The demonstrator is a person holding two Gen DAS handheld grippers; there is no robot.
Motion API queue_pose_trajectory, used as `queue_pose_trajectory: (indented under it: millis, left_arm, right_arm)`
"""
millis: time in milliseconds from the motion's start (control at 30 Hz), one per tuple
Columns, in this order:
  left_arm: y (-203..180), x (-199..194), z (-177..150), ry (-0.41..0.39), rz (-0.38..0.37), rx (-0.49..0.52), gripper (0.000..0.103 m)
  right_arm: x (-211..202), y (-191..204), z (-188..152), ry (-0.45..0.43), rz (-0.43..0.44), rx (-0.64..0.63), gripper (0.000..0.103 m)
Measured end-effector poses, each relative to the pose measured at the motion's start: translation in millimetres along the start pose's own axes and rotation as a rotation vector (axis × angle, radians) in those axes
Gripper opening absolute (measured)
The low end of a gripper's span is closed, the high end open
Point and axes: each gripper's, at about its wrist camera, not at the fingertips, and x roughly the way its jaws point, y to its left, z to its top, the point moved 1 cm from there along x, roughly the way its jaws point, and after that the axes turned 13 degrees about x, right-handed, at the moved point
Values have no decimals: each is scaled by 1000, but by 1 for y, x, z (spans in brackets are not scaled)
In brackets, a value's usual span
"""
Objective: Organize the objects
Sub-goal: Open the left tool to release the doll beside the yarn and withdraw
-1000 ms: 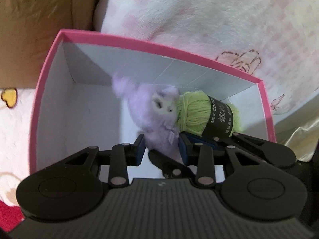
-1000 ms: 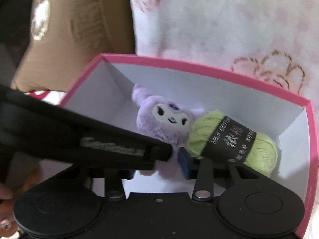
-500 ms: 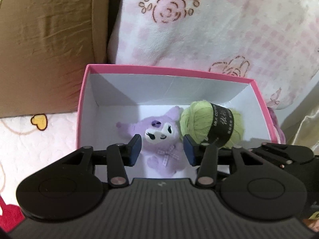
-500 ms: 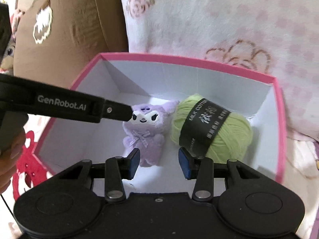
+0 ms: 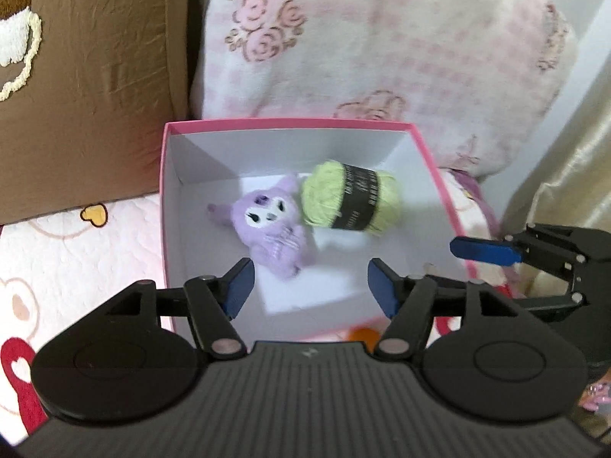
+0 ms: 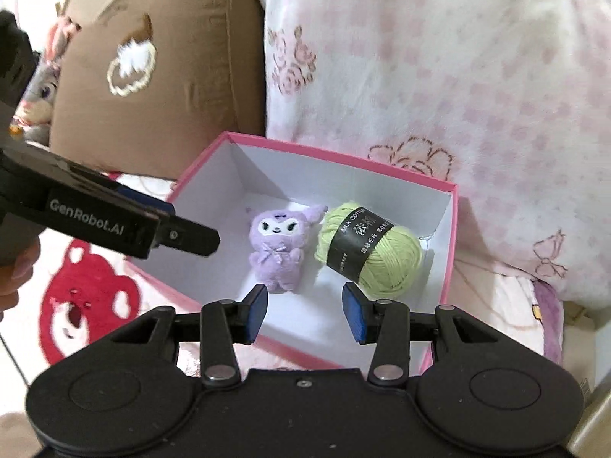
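Observation:
A pink box (image 5: 165, 191) (image 6: 452, 236) with a white inside stands on the bed. Inside lie a small purple plush toy (image 5: 269, 225) (image 6: 277, 246) and, to its right, a green yarn ball (image 5: 353, 200) (image 6: 368, 250) with a black band. Above the box's near edge hangs my left gripper (image 5: 310, 286), its jaws opening with nothing between them. My right gripper (image 6: 304, 315) hovers over the near wall, jaws also opening and empty. In the right wrist view the left gripper (image 6: 114, 217) reaches in from the left; in the left wrist view the right gripper's blue fingertip (image 5: 485, 250) shows at the right.
A brown cushion (image 5: 88, 87) (image 6: 160, 76) and a pink-and-white flowered blanket (image 5: 382, 45) (image 6: 439, 76) lie behind the box. A white quilt with red bear prints (image 6: 88, 297) covers the bed at the left. A person's hand (image 6: 15, 267) grips the left tool.
Both grippers have pulled up and back out of the box. The left one let go of the purple plush, which now lies on the box floor, and its jaws have spread wider.

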Motion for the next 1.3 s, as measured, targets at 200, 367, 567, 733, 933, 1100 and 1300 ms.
queue_pose_trajectory:
  millis: [200,367,567,733,933,1100,1300]
  left_arm:
    - [-7,-30,-3,-10,28,18,69]
    - [-19,-50,-10,7,44,31,70]
    - [-38,-73,-28,25,43,60,70]
    - [-52,-91,-51,44,44,82,70]
    - [-62,-110,-78,49,41,101,73]
    - [-69,-120,-98,58,25,129,76]
    - [-77,-121,-117,85,27,149,77]
  right_arm:
    - [-31,10,-9,-21,-17,-49,52]
    - [-55,18,-19,-30,13,-42,56]
    - [-85,28,-32,-37,42,-65,64]
    - [-105,37,-48,-45,48,-94,72]
    - [-120,39,-71,-47,87,-86,85]
    - [-129,44,-87,-37,55,-119,87]
    - [-140,46,-101,-30,67,-139,87]
